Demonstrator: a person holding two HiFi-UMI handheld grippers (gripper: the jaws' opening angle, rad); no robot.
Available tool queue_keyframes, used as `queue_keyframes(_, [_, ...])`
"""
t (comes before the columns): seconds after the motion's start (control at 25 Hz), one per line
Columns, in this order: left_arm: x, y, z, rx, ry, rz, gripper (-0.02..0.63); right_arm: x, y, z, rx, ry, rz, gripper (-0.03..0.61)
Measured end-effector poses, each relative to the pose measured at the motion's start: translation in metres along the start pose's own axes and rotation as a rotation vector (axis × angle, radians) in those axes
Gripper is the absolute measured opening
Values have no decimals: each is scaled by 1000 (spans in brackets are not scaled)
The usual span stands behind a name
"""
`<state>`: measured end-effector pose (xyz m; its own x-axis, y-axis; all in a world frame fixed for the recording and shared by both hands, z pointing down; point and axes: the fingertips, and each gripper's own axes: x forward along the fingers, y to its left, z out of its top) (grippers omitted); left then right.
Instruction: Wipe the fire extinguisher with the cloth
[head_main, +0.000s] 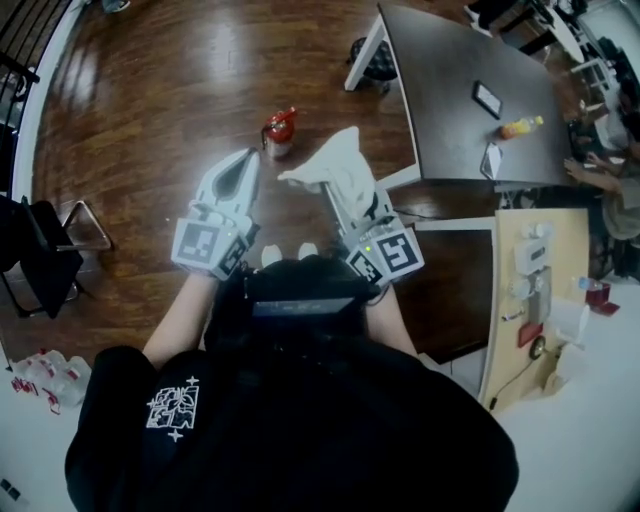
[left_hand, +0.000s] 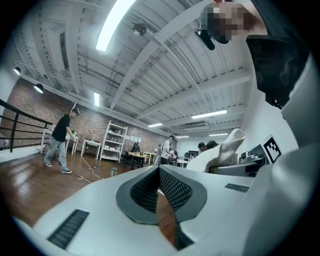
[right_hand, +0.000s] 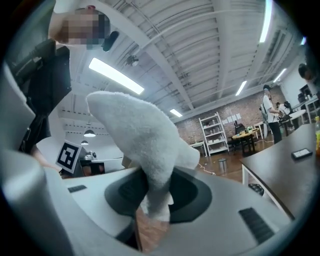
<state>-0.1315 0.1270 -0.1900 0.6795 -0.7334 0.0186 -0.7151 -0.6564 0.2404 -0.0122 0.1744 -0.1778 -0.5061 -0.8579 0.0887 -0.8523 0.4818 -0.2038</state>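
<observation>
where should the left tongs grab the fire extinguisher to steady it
Probably the handle on top, from above: the fire extinguisher seems to stand upright, its top exposed, straight ahead of the shut, empty left tongs.

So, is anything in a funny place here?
Yes, the fire extinguisher sits alone on the open wooden floor, not on a wall or stand. That is an odd spot for one. Nothing looks spilled or broken. The cloth is simply pinched in the right gripper.
</observation>
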Motion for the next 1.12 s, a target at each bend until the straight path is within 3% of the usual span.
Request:
queue_keyframes(0.24, [14, -10, 18, 16, -29, 10, 2, 6, -21, 13, -31, -7, -3, 127])
queue_keyframes(0.56, [25, 3, 28, 33, -41, 90, 2, 5, -33, 20, -32, -6, 34, 126])
queue_keyframes(1.12, [24, -11, 34, 42, -77, 79, 3, 2, -32, 23, -27, -4, 59, 126])
